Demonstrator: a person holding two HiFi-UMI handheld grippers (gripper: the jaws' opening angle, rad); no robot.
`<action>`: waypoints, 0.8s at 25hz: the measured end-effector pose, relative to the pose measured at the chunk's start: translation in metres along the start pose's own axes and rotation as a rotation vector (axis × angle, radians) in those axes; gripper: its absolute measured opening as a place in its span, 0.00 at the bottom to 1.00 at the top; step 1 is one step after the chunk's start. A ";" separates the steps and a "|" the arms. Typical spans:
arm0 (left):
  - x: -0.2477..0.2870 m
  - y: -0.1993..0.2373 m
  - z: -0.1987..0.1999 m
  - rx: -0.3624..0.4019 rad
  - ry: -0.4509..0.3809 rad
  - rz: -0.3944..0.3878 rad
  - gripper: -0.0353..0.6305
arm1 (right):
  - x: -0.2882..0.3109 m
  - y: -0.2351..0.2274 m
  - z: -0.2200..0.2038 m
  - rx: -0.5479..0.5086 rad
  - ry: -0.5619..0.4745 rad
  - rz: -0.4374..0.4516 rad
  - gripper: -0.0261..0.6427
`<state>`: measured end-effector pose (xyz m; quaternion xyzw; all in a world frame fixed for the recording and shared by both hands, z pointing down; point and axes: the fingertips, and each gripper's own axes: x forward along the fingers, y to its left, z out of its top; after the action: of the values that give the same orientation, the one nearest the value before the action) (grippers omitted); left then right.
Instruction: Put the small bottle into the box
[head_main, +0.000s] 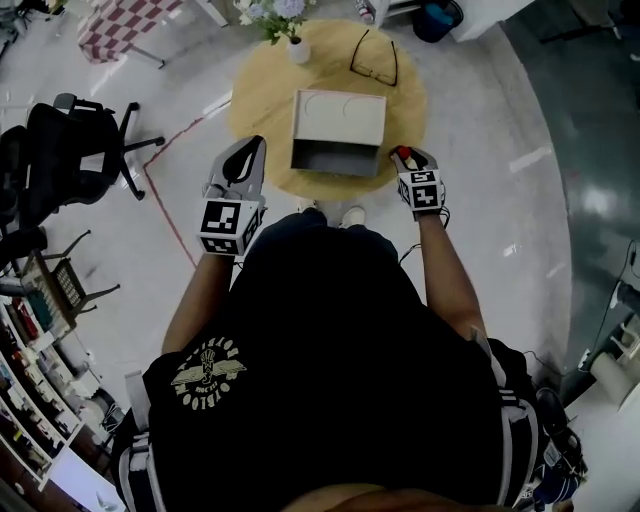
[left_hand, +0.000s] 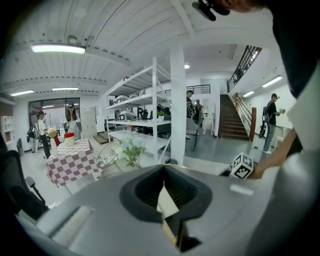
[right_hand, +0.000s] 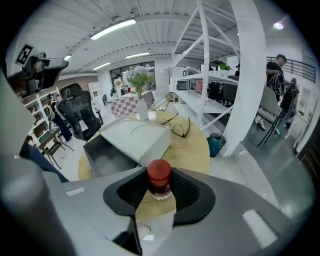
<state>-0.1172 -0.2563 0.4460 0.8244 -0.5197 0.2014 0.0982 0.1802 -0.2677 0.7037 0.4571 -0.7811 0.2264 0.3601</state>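
R gripper (head_main: 406, 158) has its jaws clamped on the small bottle (right_hand: 160, 180). The bottle stands upright, red cap on top, at the near-right edge of the round surface (head_main: 260, 110). Can't tell if its base is off the wood yet.

The box (head_main: 340, 115) sits mid-surface w/ its dark tray (head_main: 335, 158) pulled out toward me. From the jaws the tray opening lies just to the left, so I judge the move as lift, short shift left, lower in. R hand is plainly nearer.

L gripper (head_main: 252, 148) hovers off the surface's left edge, jaws together, nothing in them. The tray's right wall is the one thing in the path. Glasses (head_main: 375, 60) & flower vase (head_main: 297, 45) lie beyond the box, out of the way.
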 end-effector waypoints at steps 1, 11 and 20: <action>0.003 0.001 0.003 0.000 -0.011 -0.013 0.05 | -0.005 -0.001 0.003 0.008 -0.002 -0.008 0.26; 0.022 0.008 0.028 0.017 -0.088 -0.122 0.05 | -0.106 0.005 0.094 -0.014 -0.143 -0.029 0.26; 0.015 0.027 0.025 -0.003 -0.092 -0.135 0.05 | -0.116 0.075 0.161 -0.087 -0.197 0.086 0.26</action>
<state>-0.1296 -0.2896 0.4292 0.8658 -0.4671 0.1557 0.0888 0.0946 -0.2778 0.5103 0.4271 -0.8407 0.1616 0.2910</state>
